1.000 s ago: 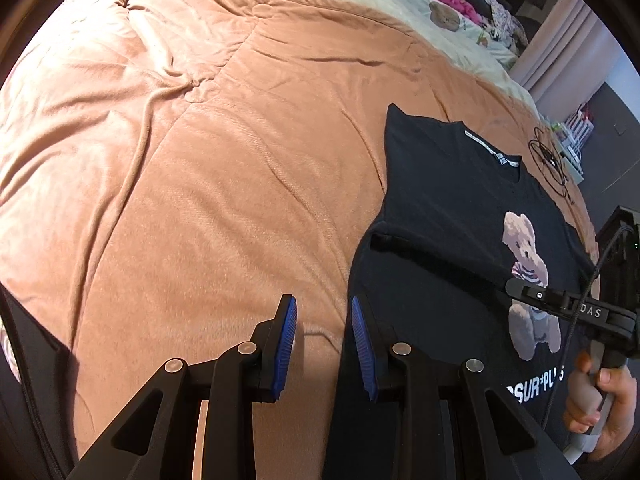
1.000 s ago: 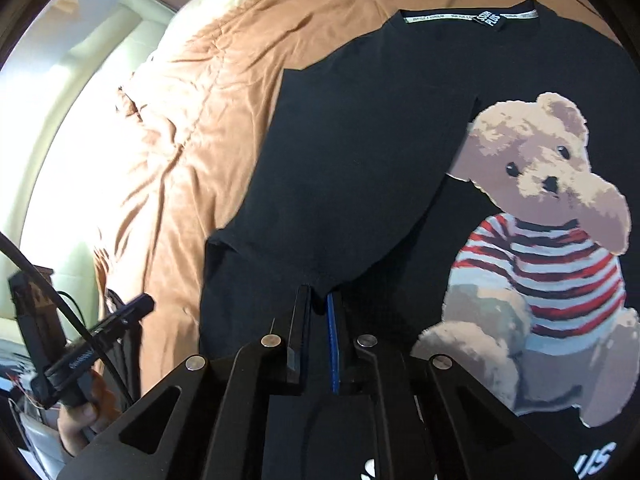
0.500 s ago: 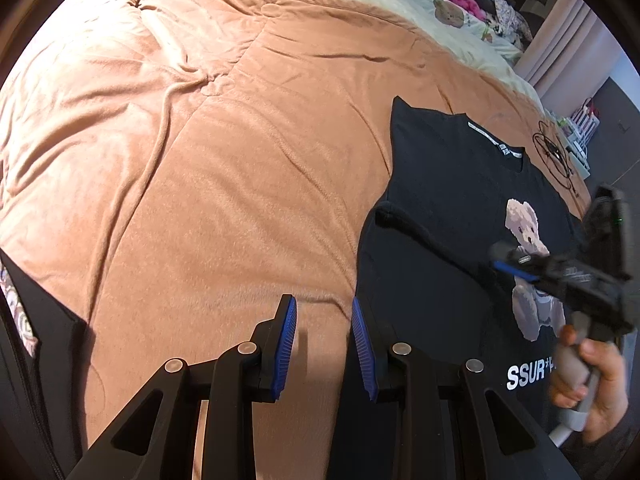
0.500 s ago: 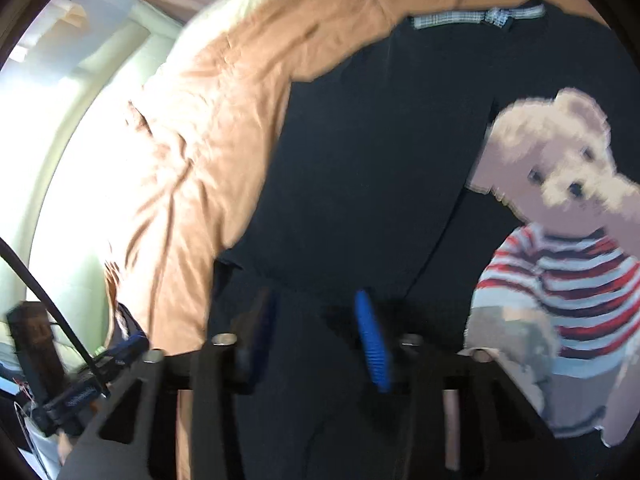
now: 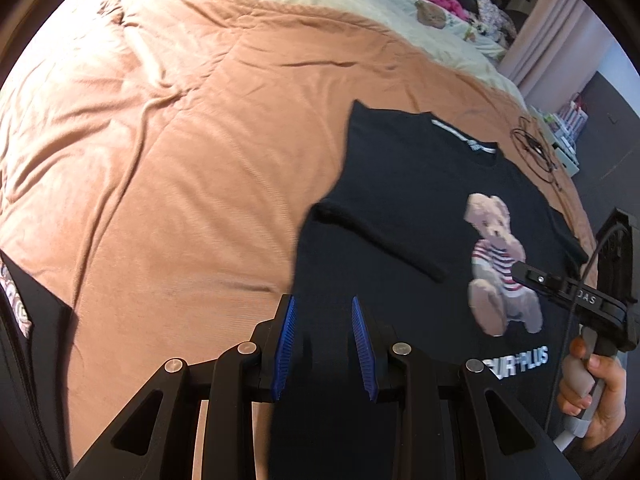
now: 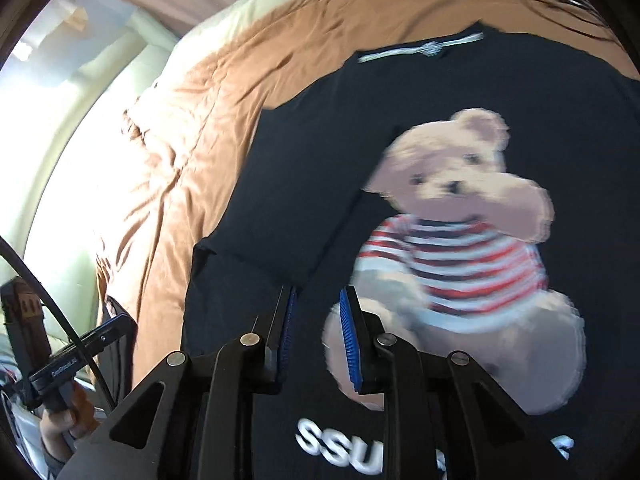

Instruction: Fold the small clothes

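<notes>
So the black teddy-bear t-shirt (image 5: 404, 208) is lying face up on my orange-brown blanket (image 5: 180, 152), with its one sleeve (image 6: 288, 200) already folded in over the chest, right up against the bear print (image 6: 452, 216). My left gripper (image 5: 322, 334) is spread, nothing in it, over the shirt's side edge. My right gripper (image 6: 316, 330) is spread too, hovering above the sleeve's hem I think, it's blurry.

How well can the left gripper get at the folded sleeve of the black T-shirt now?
Probably yes. The left gripper is open above the T-shirt, and only flat fabric lies between it and the folded sleeve.
</notes>
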The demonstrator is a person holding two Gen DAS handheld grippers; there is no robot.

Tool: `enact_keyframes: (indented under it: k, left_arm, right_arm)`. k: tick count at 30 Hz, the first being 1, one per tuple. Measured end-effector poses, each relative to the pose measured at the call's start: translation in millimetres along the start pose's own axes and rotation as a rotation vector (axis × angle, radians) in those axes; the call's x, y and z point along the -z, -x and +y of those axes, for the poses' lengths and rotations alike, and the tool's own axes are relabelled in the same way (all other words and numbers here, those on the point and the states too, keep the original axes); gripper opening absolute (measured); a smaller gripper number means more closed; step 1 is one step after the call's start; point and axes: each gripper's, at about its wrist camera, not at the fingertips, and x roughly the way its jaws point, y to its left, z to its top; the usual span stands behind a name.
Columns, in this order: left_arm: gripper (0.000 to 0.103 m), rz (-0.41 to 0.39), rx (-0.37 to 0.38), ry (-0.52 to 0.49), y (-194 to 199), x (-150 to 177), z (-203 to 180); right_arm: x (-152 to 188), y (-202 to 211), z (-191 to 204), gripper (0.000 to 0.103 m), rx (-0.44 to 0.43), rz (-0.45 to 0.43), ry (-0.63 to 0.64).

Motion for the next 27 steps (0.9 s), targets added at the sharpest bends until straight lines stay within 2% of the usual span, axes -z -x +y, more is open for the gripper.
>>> enact_keyframes:
  k: [5, 6, 8, 9, 10, 16, 22, 27]
  left_arm:
    - [0.038, -0.014, 0.034, -0.042, 11.0, -0.3, -43.4]
    - [0.042, -0.015, 0.039, -0.052, 12.3, -0.3, -51.0]
    - [0.049, -0.019, 0.049, -0.08, 14.7, -0.5, -72.8]
    - [0.052, -0.022, 0.054, -0.092, 15.8, -0.8, -83.2]
    - [0.054, -0.023, 0.058, -0.101, 16.0, -1.0, -91.2]
    - [0.067, -0.046, 0.107, -0.171, 15.3, -6.4, -158.0]
    - [0.068, -0.033, 0.152, -0.232, -0.1, -9.7, -222.6]
    - [0.068, -0.014, 0.189, -0.252, -19.6, -13.4, -267.5]
  right_arm:
    - [13.8, 65.7, -38.7, 0.02, 0.028, -0.061, -0.029]
    - [15.6, 79.6, -48.9, 0.024, 0.023, -0.076, -0.041]
    - [19.8, 110.5, -69.9, 0.05, 0.029, -0.115, -0.07]
    - [22.8, 126.4, -80.3, 0.07, 0.038, -0.146, -0.08]
    - [25.7, 140.7, -88.4, 0.075, 0.045, -0.167, -0.083]
    - [40.2, 200.7, -143.3, 0.075, 0.115, -0.225, -0.141]
    - [52.3, 250.8, -184.7, 0.075, 0.145, -0.291, -0.187]
    - [53.4, 273.0, -213.0, 0.075, 0.161, -0.324, -0.217]
